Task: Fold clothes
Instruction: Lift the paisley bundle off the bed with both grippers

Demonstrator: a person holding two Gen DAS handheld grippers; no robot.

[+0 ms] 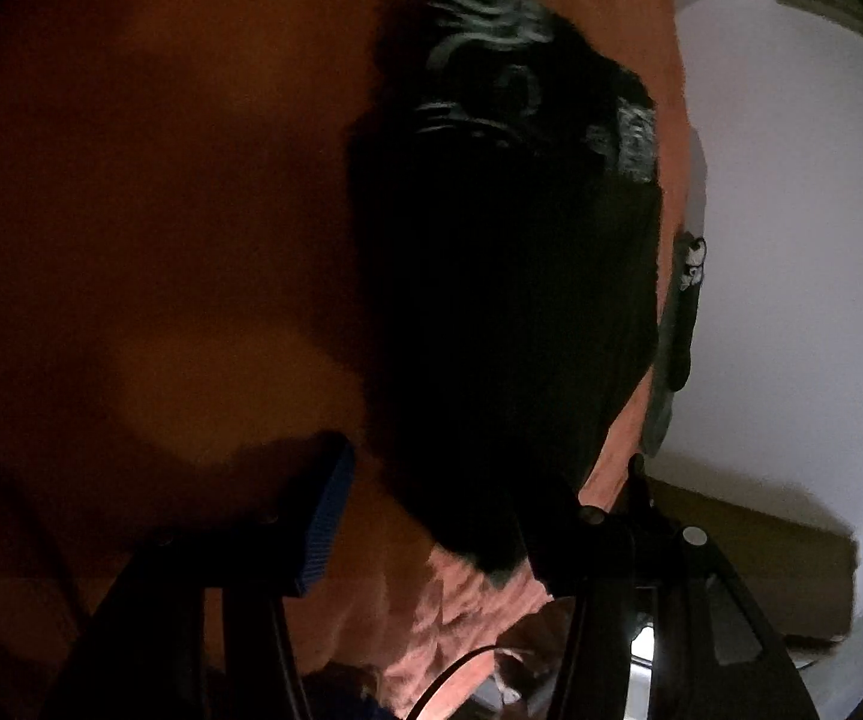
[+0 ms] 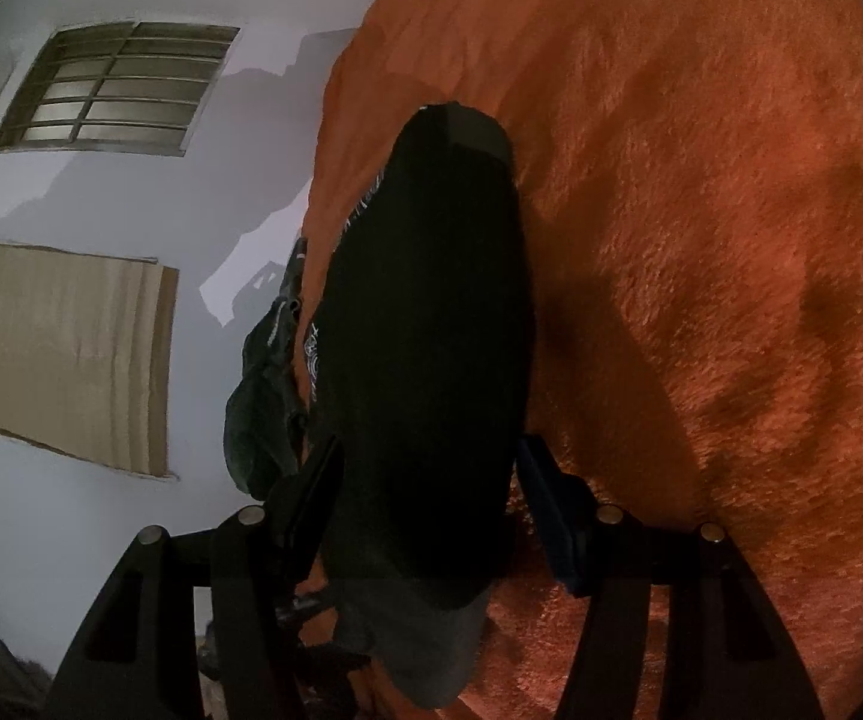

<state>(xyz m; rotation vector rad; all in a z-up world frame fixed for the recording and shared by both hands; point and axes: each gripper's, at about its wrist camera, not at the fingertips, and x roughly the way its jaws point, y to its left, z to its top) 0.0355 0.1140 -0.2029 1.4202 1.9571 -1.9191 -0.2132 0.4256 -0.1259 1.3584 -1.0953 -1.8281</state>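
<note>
A black garment (image 1: 503, 300) with a white swirl print lies on an orange fuzzy blanket (image 1: 161, 210). My left gripper (image 1: 443, 516) is open. The garment's near corner reaches between its fingers. The blue pad (image 1: 326, 516) stands apart from the cloth, with blanket showing in the gap. In the right wrist view the same black garment (image 2: 431, 312) is a long folded bundle that fills the gap between the fingers. My right gripper (image 2: 425, 480) is shut on it, with a pad (image 2: 530, 480) against each side. A grey part of the cloth hangs nearer the camera.
The orange blanket (image 2: 701, 300) ends at an edge next to a white wall (image 2: 131, 210). A grey-green bundle of cloth (image 2: 257, 408) sits at that edge. A sheet of cardboard (image 2: 65, 354) and a barred window (image 2: 113, 90) are on the wall.
</note>
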